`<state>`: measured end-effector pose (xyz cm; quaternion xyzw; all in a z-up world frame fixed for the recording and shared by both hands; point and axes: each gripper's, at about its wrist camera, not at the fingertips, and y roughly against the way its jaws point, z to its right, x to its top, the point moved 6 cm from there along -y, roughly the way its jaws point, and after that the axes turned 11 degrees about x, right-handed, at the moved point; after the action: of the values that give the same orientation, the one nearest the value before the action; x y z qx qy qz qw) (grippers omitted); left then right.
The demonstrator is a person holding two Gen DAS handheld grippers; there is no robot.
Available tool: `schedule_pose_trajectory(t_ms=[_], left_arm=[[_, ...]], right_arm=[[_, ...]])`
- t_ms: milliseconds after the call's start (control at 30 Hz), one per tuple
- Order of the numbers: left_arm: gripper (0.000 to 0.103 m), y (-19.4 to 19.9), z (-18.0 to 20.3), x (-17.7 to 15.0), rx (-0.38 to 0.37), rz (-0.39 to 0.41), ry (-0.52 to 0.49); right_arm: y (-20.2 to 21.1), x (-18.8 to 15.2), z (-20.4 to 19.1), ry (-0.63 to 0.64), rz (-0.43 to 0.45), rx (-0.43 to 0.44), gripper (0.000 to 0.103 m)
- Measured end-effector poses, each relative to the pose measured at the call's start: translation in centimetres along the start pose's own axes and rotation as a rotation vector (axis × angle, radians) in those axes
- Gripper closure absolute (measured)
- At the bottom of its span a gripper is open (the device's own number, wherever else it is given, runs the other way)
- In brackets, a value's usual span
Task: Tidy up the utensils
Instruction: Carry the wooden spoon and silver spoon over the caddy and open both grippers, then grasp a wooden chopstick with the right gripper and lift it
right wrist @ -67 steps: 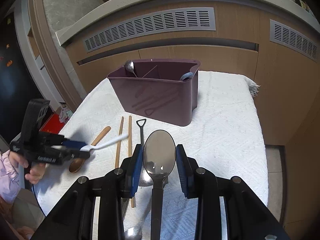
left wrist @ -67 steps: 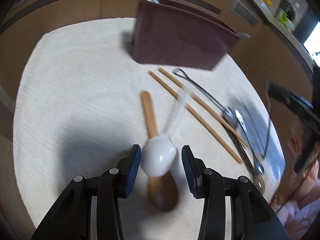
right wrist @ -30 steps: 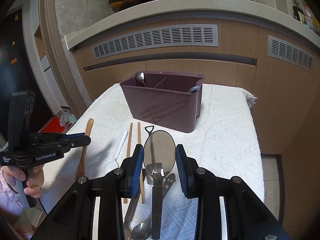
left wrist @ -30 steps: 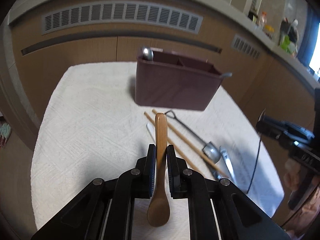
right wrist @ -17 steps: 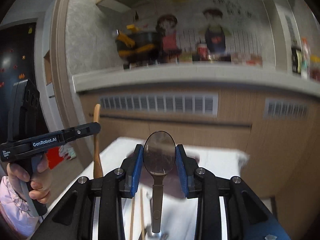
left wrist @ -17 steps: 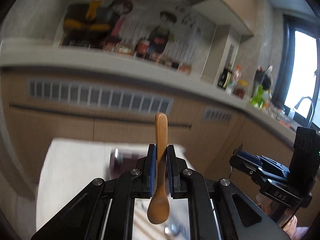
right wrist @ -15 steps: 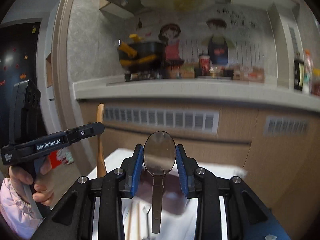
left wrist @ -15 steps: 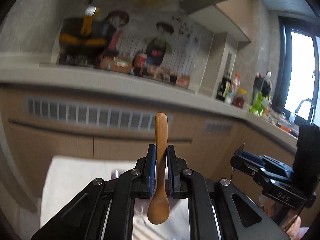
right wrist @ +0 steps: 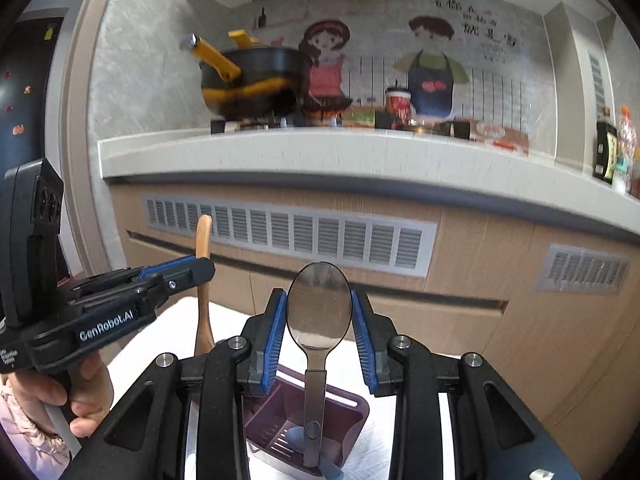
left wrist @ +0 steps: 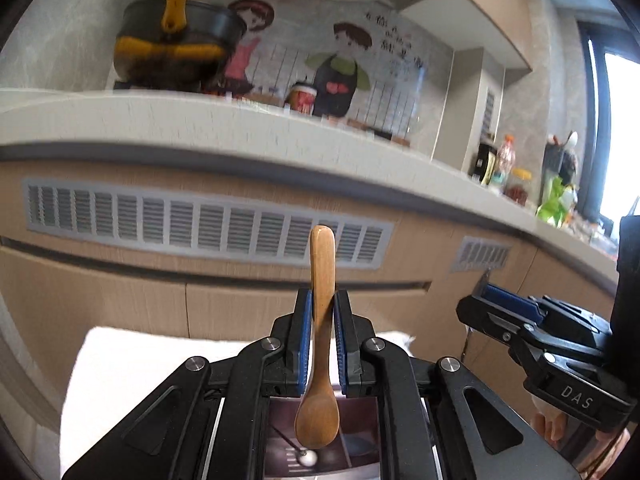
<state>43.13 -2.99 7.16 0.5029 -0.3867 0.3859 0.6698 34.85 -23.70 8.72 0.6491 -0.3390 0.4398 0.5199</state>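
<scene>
Low in the frame sits the dark purple plastic caddy (right wrist: 280, 432). Left gripper (left wrist: 322, 344) squeezes the brown wooden spoon (left wrist: 320, 360); right gripper (right wrist: 319, 340) hugs the shiny metal spoon (right wrist: 318, 320). Both could miss and fall outside.

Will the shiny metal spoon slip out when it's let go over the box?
Probably, and fast. The metal spoon looks smooth and polished, so it likely slides easily from the right hand-held gripper. It looks stiff, so it shouldn't bend. Hanging handle-down over the purple caddy, it would likely drop straight in.
</scene>
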Motion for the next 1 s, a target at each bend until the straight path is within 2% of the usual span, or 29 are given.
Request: schedule_pose_trajectory(t_ms=[200,233,267,333,400,433,467,500,733,1000], left_arm=[[0.089,-2.7,-0.6,-3.7,0.004,-0.096,0.011],[0.089,-2.9,-0.8,-4.2,0.004,-0.114,0.020],[0.088,-3.1,-1.0,-4.6,0.007,-0.134,0.029],[0.083,-3.0,-1.5,-5.2,0.013,-0.157,0.046],[0.076,-2.3,-2.1,-5.5,0.017,-0.167,0.065],[0.074,-1.8,-2.3,-5.6,0.022,-0.167,0.069],[0.068,-1.1,-2.6,-5.7,0.032,-0.164,0.075],[0.062,-0.3,-3.0,-6.0,0.047,-0.163,0.083],[0.047,4.4,-4.3,-9.4,0.097,-0.211,0.087],[0.044,7.7,-5.3,-16.3,0.148,-0.359,0.065]], right_arm=[[-2.5,-2.6,1.2,-0.038,-0.056,0.004,0.072],[-2.8,-3.0,1.3,-0.049,-0.067,0.004,0.067],[-3.0,-3.3,1.4,-0.059,-0.077,0.005,0.053],[-2.7,-4.0,1.5,-0.081,-0.075,0.005,0.033],[-2.1,-4.5,1.4,-0.092,-0.069,-0.004,0.027],[-1.7,-4.8,1.4,-0.094,-0.075,-0.008,0.021],[-1.4,-5.1,1.3,-0.100,-0.077,-0.012,0.014],[-1.0,-5.4,1.2,-0.107,-0.076,-0.019,0.011],[2.7,-8.7,-0.7,-0.087,-0.129,-0.067,0.002],[5.4,-13.9,-2.7,-0.055,-0.208,-0.121,0.001]])
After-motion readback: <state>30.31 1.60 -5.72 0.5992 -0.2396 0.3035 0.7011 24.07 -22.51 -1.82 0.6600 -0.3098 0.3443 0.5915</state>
